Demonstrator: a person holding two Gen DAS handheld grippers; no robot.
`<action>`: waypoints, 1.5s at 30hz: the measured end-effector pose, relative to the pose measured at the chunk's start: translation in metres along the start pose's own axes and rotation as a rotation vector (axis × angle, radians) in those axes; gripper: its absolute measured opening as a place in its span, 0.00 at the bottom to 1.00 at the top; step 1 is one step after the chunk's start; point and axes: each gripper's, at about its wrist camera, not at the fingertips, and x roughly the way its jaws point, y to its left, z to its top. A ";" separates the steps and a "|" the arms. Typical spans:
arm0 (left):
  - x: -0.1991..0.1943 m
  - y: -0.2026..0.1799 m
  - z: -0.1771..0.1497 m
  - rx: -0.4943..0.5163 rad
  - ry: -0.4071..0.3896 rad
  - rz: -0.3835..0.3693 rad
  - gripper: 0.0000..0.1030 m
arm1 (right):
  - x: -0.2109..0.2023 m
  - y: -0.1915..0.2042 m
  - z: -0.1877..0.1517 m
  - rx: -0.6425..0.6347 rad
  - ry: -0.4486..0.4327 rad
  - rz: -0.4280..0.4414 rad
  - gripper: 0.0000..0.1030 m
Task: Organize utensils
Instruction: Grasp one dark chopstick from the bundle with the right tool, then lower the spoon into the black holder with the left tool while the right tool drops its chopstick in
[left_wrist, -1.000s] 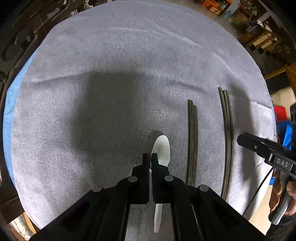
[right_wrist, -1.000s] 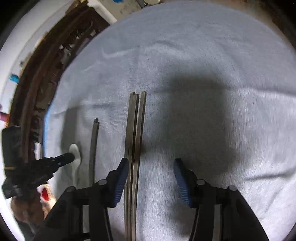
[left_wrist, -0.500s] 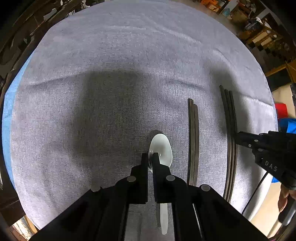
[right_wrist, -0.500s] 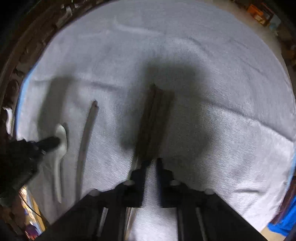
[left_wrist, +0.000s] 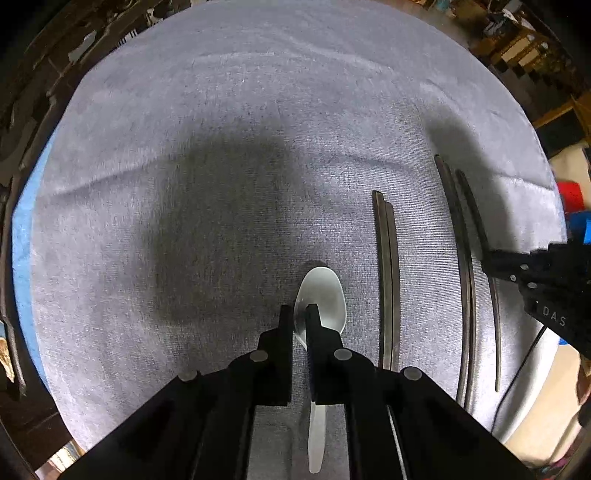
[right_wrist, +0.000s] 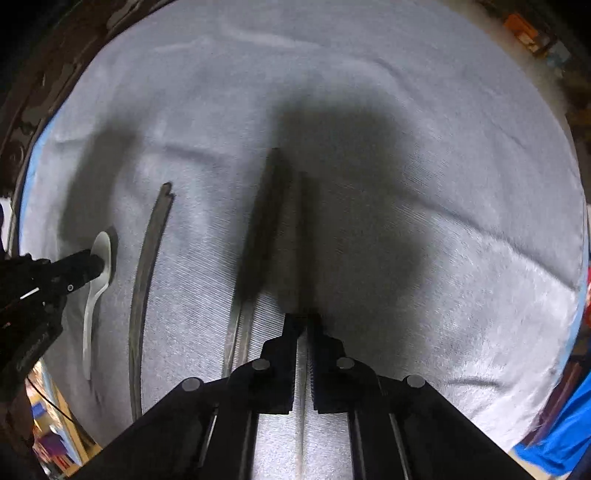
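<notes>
Two black tongs point straight down at a counter covered in grey cloth (left_wrist: 221, 147). The left tongs (left_wrist: 300, 314) are closed on a white spoon's (left_wrist: 325, 291) bowl. The right tongs (right_wrist: 303, 319) are pinched shut on one dark chopstick (right_wrist: 301, 221); a chopstick pair (left_wrist: 386, 277) lies between the tongs.

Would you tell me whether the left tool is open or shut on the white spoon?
Shut on it: the left tool has its jaws nearly together, pinching the edge of the white spoon's bowl on the grey cloth.
</notes>
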 end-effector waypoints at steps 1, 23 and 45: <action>0.000 0.003 0.000 -0.015 0.000 -0.014 0.05 | -0.001 -0.007 -0.005 0.019 -0.011 0.012 0.06; -0.110 0.004 -0.092 -0.204 -0.382 -0.187 0.02 | -0.128 -0.110 -0.179 0.347 -0.597 0.309 0.06; -0.166 -0.056 -0.195 -0.190 -0.743 -0.264 0.02 | -0.193 -0.041 -0.291 0.357 -1.038 0.371 0.06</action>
